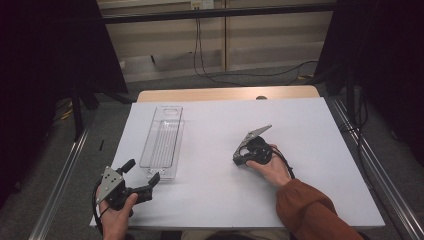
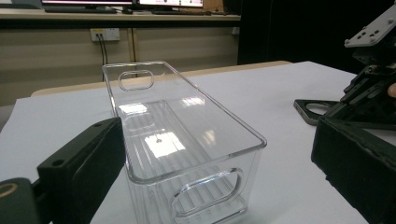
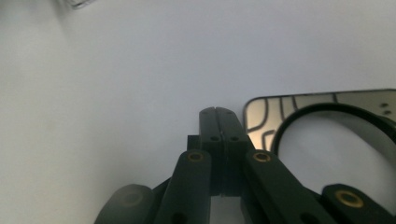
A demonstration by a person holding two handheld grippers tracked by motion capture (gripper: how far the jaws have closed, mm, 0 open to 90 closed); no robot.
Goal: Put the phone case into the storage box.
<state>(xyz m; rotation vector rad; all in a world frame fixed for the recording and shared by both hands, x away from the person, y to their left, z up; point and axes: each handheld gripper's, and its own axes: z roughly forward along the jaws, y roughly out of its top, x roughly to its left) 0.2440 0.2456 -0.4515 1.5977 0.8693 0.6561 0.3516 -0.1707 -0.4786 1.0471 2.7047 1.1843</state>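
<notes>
Jaws on your left gripper (image 1: 142,182) stand wide apart, with nothing pressed between them. You hold it near the front left corner of the white table (image 1: 310,130), tilted so the jaws point toward the near end of the clear plastic bin (image 1: 162,140). In the left gripper view the bin (image 2: 187,140) sits just ahead of the two black jaws, its near end wall with the oval handle cut-out between them but untouched. The bin is long and narrow, upright, lying lengthwise away from you on the left half of the table, and it holds nothing.

Your right gripper (image 1: 239,160) rests on the table right of the centre, well apart from the bin, with your right hand (image 1: 267,167) wrapped around its body. Its jaws are pressed together with nothing held, as the right gripper view (image 3: 218,114) shows: the two black tips meet flat against each other just above the white surface. The grey three-cornered plate (image 1: 257,132) on that gripper points up and away from you.
</notes>
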